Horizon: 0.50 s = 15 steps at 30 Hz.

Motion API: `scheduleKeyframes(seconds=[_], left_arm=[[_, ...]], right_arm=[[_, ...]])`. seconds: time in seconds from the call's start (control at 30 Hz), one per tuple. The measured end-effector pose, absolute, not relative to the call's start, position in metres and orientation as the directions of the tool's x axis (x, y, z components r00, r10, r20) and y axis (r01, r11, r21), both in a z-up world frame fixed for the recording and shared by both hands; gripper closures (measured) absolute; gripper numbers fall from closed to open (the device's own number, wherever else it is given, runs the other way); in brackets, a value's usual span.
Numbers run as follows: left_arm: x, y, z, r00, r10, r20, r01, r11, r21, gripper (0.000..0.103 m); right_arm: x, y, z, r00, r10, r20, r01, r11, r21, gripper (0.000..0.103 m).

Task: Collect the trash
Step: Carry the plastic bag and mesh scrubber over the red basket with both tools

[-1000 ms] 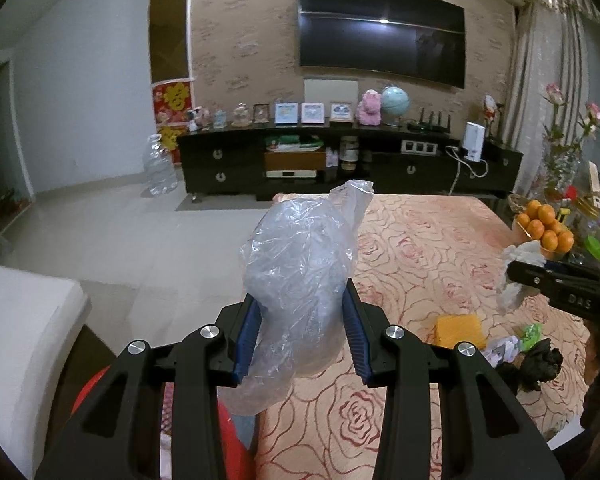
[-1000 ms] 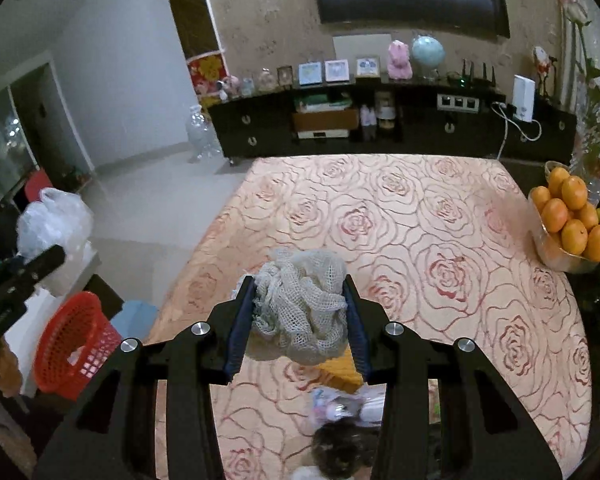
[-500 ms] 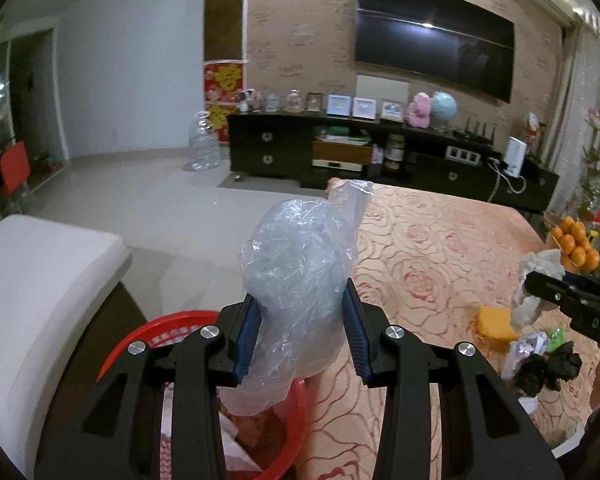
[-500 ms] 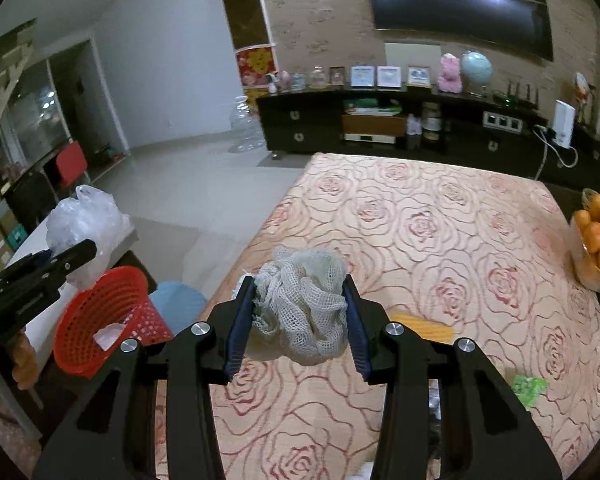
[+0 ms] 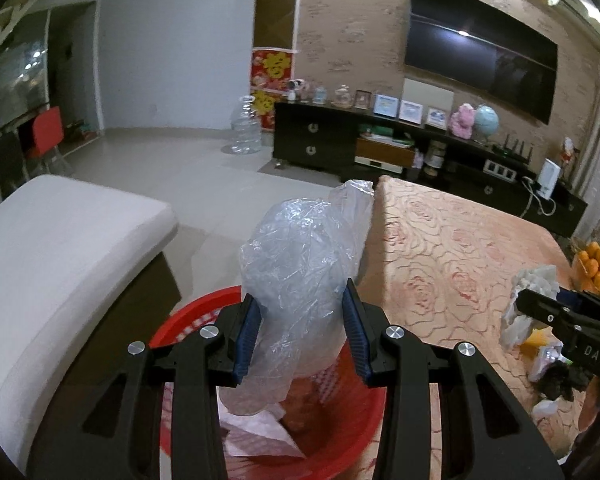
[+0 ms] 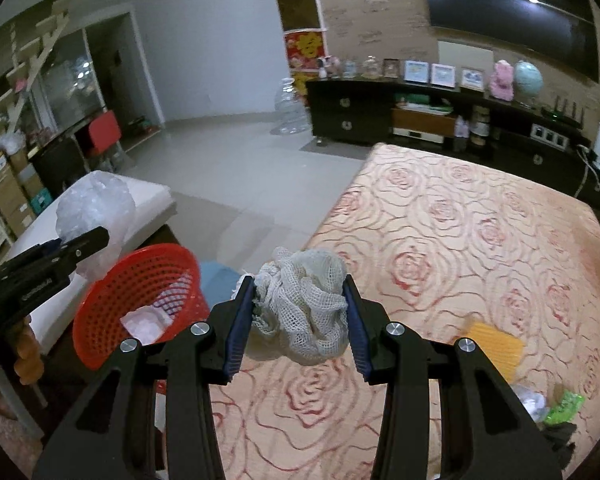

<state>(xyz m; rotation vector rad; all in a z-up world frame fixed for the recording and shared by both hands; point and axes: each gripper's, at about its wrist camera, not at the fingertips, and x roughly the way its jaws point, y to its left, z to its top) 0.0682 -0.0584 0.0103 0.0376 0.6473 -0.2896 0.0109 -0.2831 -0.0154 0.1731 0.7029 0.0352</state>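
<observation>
My left gripper [image 5: 302, 330] is shut on a crumpled clear plastic bag [image 5: 304, 276] and hangs over the red mesh basket [image 5: 332, 452], which holds paper scraps. My right gripper [image 6: 300, 318] is shut on a wad of white netting [image 6: 306, 300] above the left edge of the rose-patterned table [image 6: 460, 240]. In the right wrist view the red basket [image 6: 136, 304] stands beside the table to the left, with the left gripper [image 6: 76, 250] and its plastic bag [image 6: 96, 204] just above its far rim. More trash lies on the table: a yellow sponge [image 6: 494, 346] and a green wrapper [image 6: 564, 404].
A white cushioned seat [image 5: 60, 240] stands left of the basket. A blue item [image 6: 220, 284] lies between basket and table. A bowl of oranges [image 5: 596, 272] sits at the table's right edge. A dark TV cabinet [image 5: 380, 148] and a large water bottle [image 5: 246, 128] stand beyond open floor.
Both grippers swung left with their loads still gripped. The left one came over the red basket, which now fills the lower view; the right one moved toward the table's left edge.
</observation>
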Motion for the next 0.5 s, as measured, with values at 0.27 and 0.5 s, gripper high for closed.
scheduleKeyframes(seconds=[0.27, 0.5], left_arm=[[0.074, -0.023, -0.002, 0.746, -0.193, -0.637, 0.199, 0.978, -0.063, 0.066], [0.076, -0.005, -0.017, 0.722, -0.152, -0.675, 0.162, 0.986, -0.049, 0.066]], right_arm=[[0.038, -0.246, -0.019, 0.745, 0.179, -0.642, -0.053, 0.976, 0.211, 0.061], [0.055, -0.203, -0.027, 0.716, 0.239, -0.656, -0.135, 0.969, 0.205, 0.061]])
